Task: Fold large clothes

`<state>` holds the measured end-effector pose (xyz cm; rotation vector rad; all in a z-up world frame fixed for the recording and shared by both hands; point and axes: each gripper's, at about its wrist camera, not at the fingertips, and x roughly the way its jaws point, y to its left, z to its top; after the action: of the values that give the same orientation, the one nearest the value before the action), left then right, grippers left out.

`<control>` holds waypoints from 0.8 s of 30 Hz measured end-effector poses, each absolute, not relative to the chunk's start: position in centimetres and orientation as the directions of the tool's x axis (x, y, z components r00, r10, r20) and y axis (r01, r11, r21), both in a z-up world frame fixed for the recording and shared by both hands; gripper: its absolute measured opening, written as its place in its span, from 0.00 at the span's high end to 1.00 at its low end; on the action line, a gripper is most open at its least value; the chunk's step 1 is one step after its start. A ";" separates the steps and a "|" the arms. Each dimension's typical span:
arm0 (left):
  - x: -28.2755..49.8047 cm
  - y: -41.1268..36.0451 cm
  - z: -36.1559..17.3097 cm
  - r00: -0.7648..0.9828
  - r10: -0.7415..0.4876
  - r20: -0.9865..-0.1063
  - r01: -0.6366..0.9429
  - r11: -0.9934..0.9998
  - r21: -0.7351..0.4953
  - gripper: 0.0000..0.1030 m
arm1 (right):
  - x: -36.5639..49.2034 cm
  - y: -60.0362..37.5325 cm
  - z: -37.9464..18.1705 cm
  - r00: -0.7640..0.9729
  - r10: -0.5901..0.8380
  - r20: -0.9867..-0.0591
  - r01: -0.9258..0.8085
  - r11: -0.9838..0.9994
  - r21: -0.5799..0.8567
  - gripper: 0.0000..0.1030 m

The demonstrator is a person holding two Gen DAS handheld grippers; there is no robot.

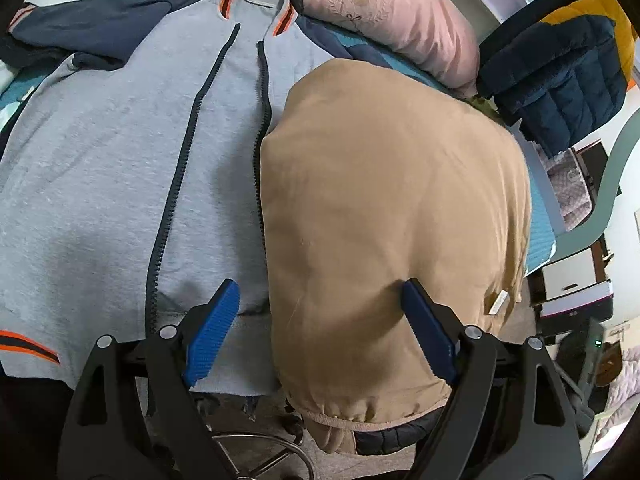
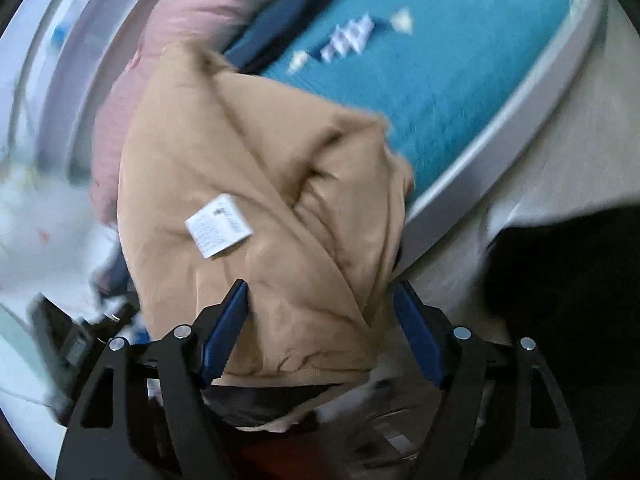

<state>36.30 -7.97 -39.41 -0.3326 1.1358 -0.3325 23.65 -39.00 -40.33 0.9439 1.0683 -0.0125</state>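
A: Where is the garment now?

B: The tan jacket (image 1: pixel 392 208) lies in the middle and right of the left view, partly over the grey zip jacket (image 1: pixel 120 168) on the bed (image 2: pixel 460 80). Its hem hangs over the bed edge at the bottom of the frame. In the right view it fills the middle, bunched, with a white care label (image 2: pixel 219 225) showing.

A: And the tongs?

B: The left tongs (image 1: pixel 320 336) are spread wide and released; the left finger is over the grey cloth, the right finger over the tan cloth, and nothing is pinched. The right tongs (image 2: pixel 320 328) also stand apart, with the tan cloth lying between the fingers. I judge they do not squeeze it, though the view is blurred.

A: What could go wrong?

B: I think the tan jacket can slide off the bed edge, because its lower part already hangs free. Also the left tongs straddle two garments, so closing here may catch the grey one too.

A: The pose of the hands?

B: Both tools point forward and downward at the cloth, low near the hem; the right one looks tilted to the side.
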 end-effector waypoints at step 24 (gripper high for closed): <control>47.8 -15.5 -31.8 0.328 -0.331 -0.885 0.649 0.760 -0.044 0.14 | 26.3 -39.2 -42.4 0.528 0.531 -0.663 0.353 0.573 0.740 0.46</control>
<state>47.82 -15.51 -31.76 0.3464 1.0558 -0.6586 26.34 -39.24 -42.39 1.0041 1.0560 0.1310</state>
